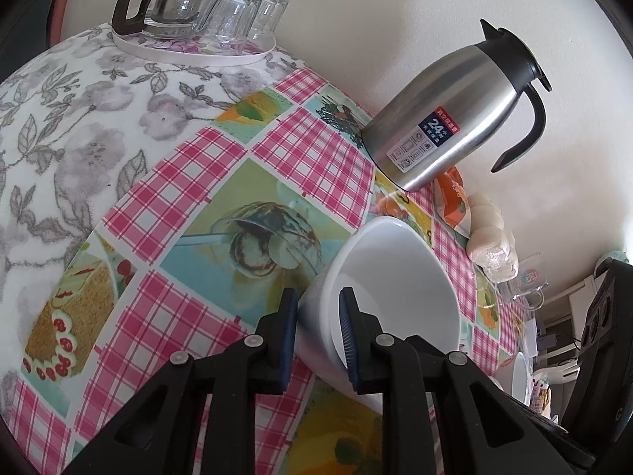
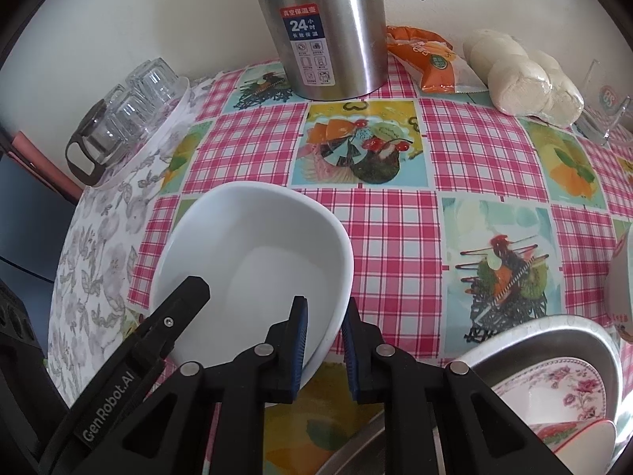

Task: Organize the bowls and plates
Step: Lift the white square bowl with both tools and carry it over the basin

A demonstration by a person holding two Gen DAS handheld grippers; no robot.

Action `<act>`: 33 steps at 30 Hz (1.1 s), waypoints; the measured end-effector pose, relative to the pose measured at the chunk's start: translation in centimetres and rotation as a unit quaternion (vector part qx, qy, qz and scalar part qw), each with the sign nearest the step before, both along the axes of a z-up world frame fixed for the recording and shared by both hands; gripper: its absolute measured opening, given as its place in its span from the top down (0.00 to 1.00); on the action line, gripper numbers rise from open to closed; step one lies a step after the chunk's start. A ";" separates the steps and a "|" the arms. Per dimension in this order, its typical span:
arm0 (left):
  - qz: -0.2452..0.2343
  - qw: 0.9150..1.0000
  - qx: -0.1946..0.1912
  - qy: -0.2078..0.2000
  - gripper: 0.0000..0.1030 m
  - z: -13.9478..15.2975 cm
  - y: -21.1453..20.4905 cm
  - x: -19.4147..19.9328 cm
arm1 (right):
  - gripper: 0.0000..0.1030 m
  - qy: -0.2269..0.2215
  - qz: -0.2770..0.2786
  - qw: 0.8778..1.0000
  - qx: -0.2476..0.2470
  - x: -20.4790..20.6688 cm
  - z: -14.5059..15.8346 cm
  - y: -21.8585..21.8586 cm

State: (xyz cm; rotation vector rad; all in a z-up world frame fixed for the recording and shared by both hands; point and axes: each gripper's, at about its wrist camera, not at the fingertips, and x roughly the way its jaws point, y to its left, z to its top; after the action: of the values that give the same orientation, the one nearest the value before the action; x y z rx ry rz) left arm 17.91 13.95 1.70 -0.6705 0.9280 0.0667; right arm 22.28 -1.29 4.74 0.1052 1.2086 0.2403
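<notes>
The table under its pink-checked, fruit-printed oilcloth (image 2: 395,237) is carrying everything, and the tall stainless steel vacuum jug (image 2: 328,31) is standing at twelve o'clock from the work. The round metal basin (image 2: 585,340) holding flowered dishes is sitting at four o'clock. The deep white glazed ceramic bowl (image 2: 253,261) is tilting on the cloth in the middle, gripped from two sides. The left gripper (image 1: 318,332) is clamping the rim at its near left edge, one pad inside, one outside. The right gripper (image 2: 323,344) is pinching the rim at five o'clock in the same way. I reckon slick glaze and thin rim bites are risking a slip, and two hands pulling unevenly could be twisting the bowl loose or knocking it against the basin.
</notes>
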 end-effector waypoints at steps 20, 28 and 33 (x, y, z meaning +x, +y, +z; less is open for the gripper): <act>-0.052 0.993 0.060 -0.091 0.79 9.1 -5.5 -2.9 | 0.82 -0.067 -0.028 0.996 0.050 -4.1 8.1 -5.9; -0.088 0.986 0.087 -0.113 0.79 11.3 -9.0 -3.9 | 0.82 -0.093 -0.048 0.992 0.068 -6.0 10.7 -9.5; -0.100 0.981 0.104 -0.131 0.79 12.9 -10.9 -5.0 | 0.82 -0.112 -0.054 0.989 0.083 -7.3 12.0 -11.5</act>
State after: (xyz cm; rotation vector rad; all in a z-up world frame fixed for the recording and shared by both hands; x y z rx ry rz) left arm 12.95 3.04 14.58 -0.3774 0.7177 -0.1007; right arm 15.02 -12.82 16.70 0.2805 0.9553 0.2508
